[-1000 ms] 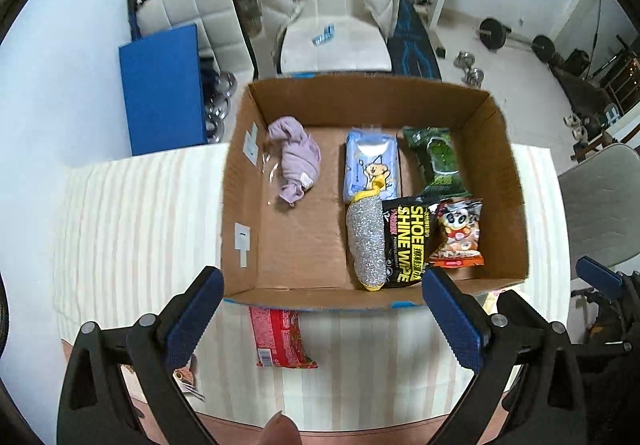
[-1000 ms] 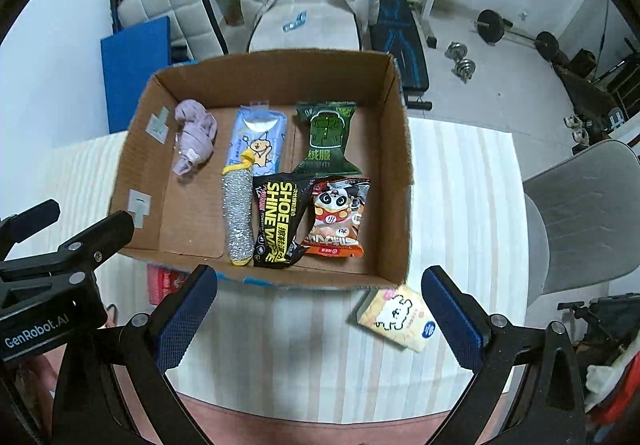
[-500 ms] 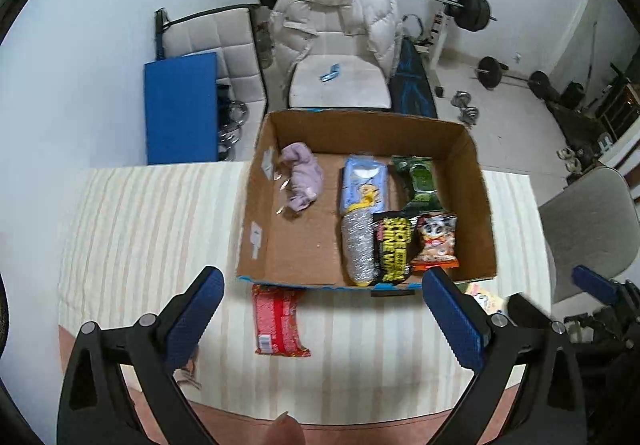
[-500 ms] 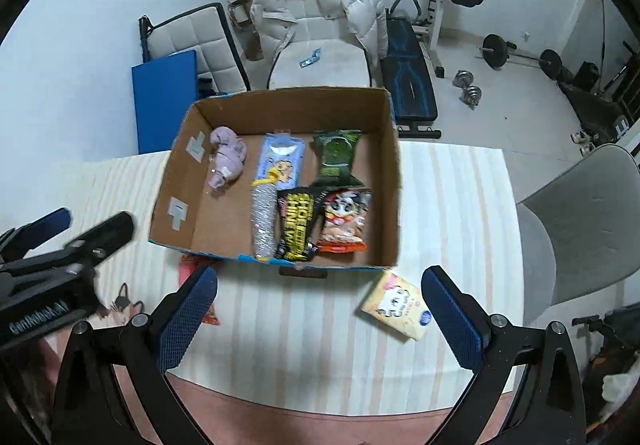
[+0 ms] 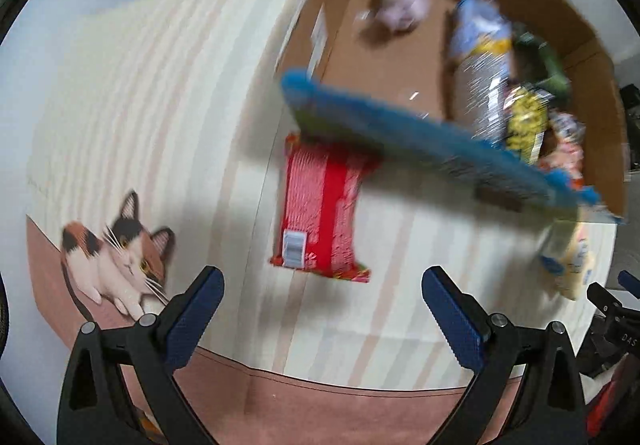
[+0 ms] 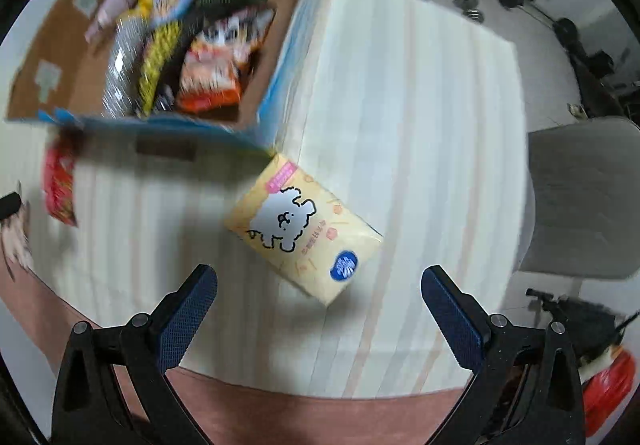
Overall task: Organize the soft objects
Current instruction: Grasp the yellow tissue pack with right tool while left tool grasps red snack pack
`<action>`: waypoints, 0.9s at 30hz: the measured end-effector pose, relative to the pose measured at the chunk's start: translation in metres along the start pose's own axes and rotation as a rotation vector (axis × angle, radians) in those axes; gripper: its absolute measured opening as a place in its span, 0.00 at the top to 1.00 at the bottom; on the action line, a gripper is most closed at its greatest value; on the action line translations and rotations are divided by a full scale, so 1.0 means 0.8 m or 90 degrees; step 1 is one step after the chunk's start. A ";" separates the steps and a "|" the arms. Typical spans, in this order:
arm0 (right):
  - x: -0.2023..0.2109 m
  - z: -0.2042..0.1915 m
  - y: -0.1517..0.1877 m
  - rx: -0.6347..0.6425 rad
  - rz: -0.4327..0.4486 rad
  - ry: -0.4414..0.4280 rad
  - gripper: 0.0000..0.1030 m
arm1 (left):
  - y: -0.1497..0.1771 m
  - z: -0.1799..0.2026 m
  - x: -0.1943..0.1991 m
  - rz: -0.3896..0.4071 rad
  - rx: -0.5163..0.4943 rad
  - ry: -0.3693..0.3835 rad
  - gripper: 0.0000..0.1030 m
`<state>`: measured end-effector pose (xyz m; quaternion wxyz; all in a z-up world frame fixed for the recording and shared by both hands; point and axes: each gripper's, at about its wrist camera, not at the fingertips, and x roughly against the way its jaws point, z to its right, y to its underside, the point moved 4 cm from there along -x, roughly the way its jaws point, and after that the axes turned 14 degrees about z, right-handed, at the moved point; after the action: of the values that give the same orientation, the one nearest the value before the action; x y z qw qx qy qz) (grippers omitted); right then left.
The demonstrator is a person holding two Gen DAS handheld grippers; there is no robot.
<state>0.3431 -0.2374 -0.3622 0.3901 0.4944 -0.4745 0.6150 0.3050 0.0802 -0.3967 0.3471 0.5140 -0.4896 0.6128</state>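
Counter: striped cream cloth (image 6: 420, 125), a cat picture (image 5: 116, 253) at its 8 o'clock edge.
Box: cardboard box (image 5: 592, 57) at 12 o'clock, blurred, holding packets and a lilac cloth (image 5: 400, 1).
Left gripper (image 5: 322, 309): jaws wide apart, empty, red packet (image 5: 320, 213) lying just ahead.
Right gripper (image 6: 318, 309): jaws wide apart, empty, yellow tissue pack (image 6: 300, 229) just ahead, near the box corner.

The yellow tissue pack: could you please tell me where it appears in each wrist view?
Left wrist: the tissue pack lies at the far right edge, blurred, below the box's near right corner.
Right wrist: the pack is central, ahead of the open fingers.
Shared landmark: the cardboard box.
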 end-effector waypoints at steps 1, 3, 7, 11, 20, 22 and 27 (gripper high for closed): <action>-0.013 -0.001 0.000 0.010 -0.011 -0.001 0.00 | 0.003 -0.001 -0.011 -0.011 0.004 -0.002 0.01; -0.036 -0.004 -0.002 0.031 -0.024 -0.003 0.00 | 0.004 -0.004 -0.027 -0.025 0.003 -0.010 0.01; -0.066 -0.011 -0.005 0.057 -0.044 -0.008 0.00 | 0.003 0.001 -0.057 -0.048 -0.015 -0.027 0.01; -0.074 -0.016 0.003 0.045 -0.082 -0.025 0.00 | 0.001 0.007 -0.082 -0.067 -0.033 -0.043 0.01; -0.049 -0.023 0.014 -0.028 -0.074 -0.039 0.00 | -0.009 0.014 -0.110 -0.072 -0.047 -0.047 0.01; -0.059 -0.016 0.013 -0.057 -0.075 -0.025 0.00 | -0.013 0.015 -0.111 -0.068 -0.041 -0.044 0.02; -0.077 -0.005 0.024 -0.171 -0.076 -0.063 0.04 | -0.008 0.017 -0.110 -0.076 -0.032 -0.023 0.40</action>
<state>0.3367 -0.2387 -0.4261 0.4649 0.4949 -0.5410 0.4962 0.3352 0.0754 -0.4805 0.3870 0.5447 -0.4795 0.5689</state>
